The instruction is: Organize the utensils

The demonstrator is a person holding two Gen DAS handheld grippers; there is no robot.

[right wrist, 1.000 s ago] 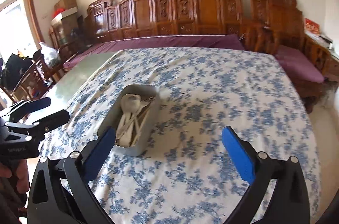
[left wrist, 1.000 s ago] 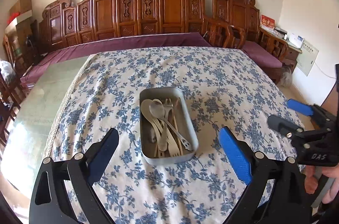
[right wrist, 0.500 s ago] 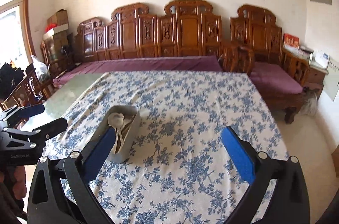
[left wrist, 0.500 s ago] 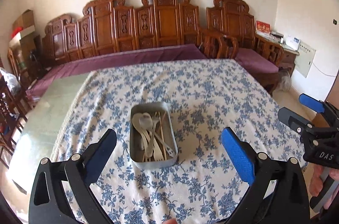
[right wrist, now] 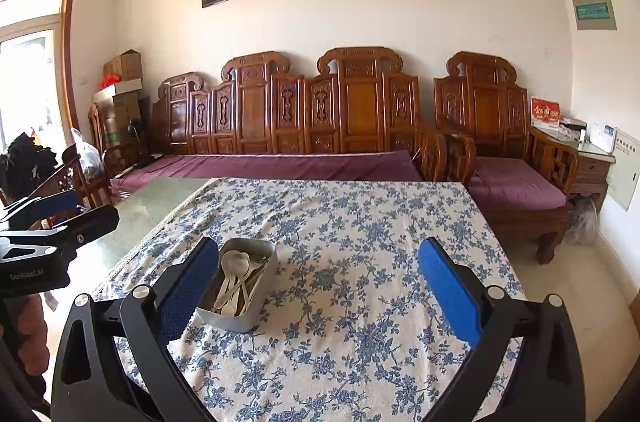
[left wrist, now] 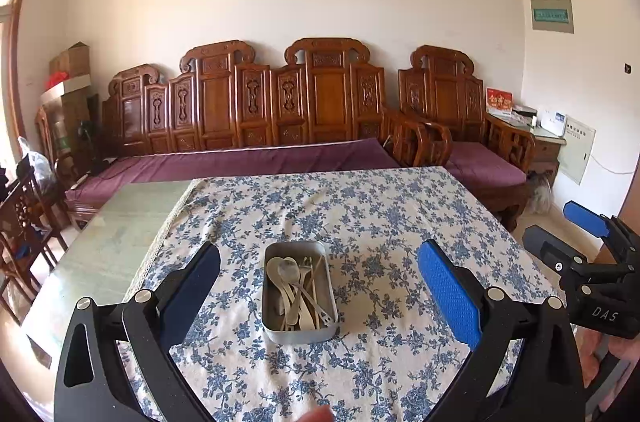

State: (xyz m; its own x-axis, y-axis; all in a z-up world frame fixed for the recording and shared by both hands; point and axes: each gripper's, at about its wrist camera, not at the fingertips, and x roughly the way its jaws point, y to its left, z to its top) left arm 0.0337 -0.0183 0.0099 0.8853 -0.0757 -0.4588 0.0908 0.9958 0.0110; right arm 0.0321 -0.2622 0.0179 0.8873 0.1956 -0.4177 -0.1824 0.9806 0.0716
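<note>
A grey metal tin (left wrist: 298, 330) stands on the blue floral tablecloth (left wrist: 360, 222). Inside it lie several pale utensils (left wrist: 294, 286): spoons, forks and chopsticks. The tin also shows in the right wrist view (right wrist: 240, 320) with its utensils (right wrist: 236, 282). My left gripper (left wrist: 318, 286) is open and empty, held back from the tin and above the table's near edge. My right gripper (right wrist: 318, 286) is open and empty, to the right of the tin. Each gripper shows in the other's view: the right one (left wrist: 576, 234), the left one (right wrist: 64, 210).
The cloth leaves a bare green glass strip of table (left wrist: 120, 238) at the left. A carved wooden bench with purple cushions (left wrist: 248, 158) stands behind the table. Wooden chairs (left wrist: 24, 234) stand at the left, a side cabinet (left wrist: 548, 142) at the far right.
Both grippers have pulled back and up from the table, both staying open. The tin now looks smaller and farther off, and the wall painting has come into view.
</note>
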